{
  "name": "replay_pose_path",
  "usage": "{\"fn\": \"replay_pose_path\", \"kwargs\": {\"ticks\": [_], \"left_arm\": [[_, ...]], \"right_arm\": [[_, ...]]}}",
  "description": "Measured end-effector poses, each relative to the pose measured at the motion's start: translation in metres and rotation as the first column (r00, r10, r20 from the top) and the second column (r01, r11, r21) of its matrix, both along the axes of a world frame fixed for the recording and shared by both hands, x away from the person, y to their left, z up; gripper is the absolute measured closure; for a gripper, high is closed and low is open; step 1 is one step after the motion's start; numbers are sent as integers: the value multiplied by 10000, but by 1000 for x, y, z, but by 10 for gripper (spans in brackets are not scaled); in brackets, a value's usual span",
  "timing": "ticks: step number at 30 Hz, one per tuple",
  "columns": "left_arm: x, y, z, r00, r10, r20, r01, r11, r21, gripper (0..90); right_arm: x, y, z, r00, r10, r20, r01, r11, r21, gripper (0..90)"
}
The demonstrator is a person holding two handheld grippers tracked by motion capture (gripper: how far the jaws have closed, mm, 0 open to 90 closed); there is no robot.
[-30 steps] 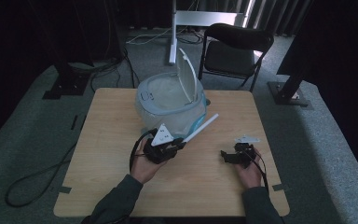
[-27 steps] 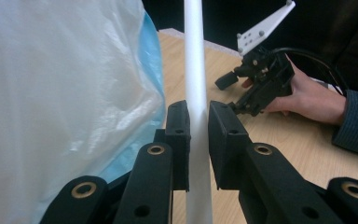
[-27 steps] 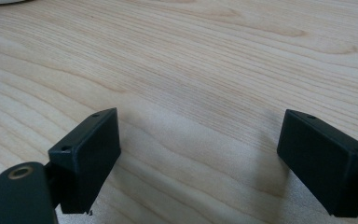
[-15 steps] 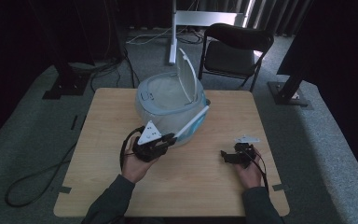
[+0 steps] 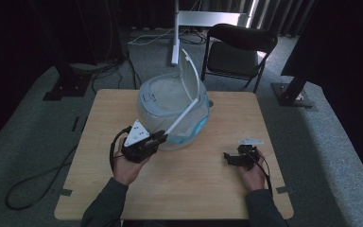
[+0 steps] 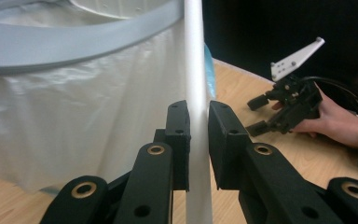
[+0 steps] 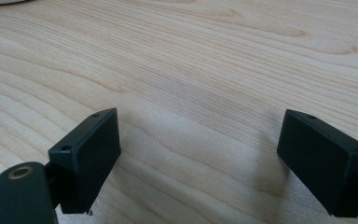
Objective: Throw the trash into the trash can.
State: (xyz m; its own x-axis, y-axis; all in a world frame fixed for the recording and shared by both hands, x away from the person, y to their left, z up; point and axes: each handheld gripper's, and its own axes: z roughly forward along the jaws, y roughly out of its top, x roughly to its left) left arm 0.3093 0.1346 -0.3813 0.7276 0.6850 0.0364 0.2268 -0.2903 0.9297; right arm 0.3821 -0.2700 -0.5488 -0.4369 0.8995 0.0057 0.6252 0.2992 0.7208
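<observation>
Left tongs (image 6: 198,135) clamped the white handle (image 6: 196,70) of our basket (image 5: 172,113); right tongs (image 7: 198,163) rested open on the counter (image 7: 205,56).

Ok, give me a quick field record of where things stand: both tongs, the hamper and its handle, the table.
left tongs: shut on the white handle, at the hamper's near side
right tongs: open, nothing between the jaws, low over bare wood
hamper: round, translucent white with a grey rim, standing at the table's far middle
white handle: thin strip, arcing up over the rim
table: light wood
</observation>
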Motion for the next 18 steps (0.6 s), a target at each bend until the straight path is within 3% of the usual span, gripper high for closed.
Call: {"fn": "replay_pose_path", "kwargs": {"ticks": [9,18], "left_arm": [[0,20,-1,9971,751,153,-750,9972,-76,787],[5,20,-4,9920,1232,268,-1237,9922,147,787]], "right_arm": [[0,0,0,10000,0,14,0,10000,-3,121],[0,0,0,10000,1,12,-1,10000,3,121]]}}
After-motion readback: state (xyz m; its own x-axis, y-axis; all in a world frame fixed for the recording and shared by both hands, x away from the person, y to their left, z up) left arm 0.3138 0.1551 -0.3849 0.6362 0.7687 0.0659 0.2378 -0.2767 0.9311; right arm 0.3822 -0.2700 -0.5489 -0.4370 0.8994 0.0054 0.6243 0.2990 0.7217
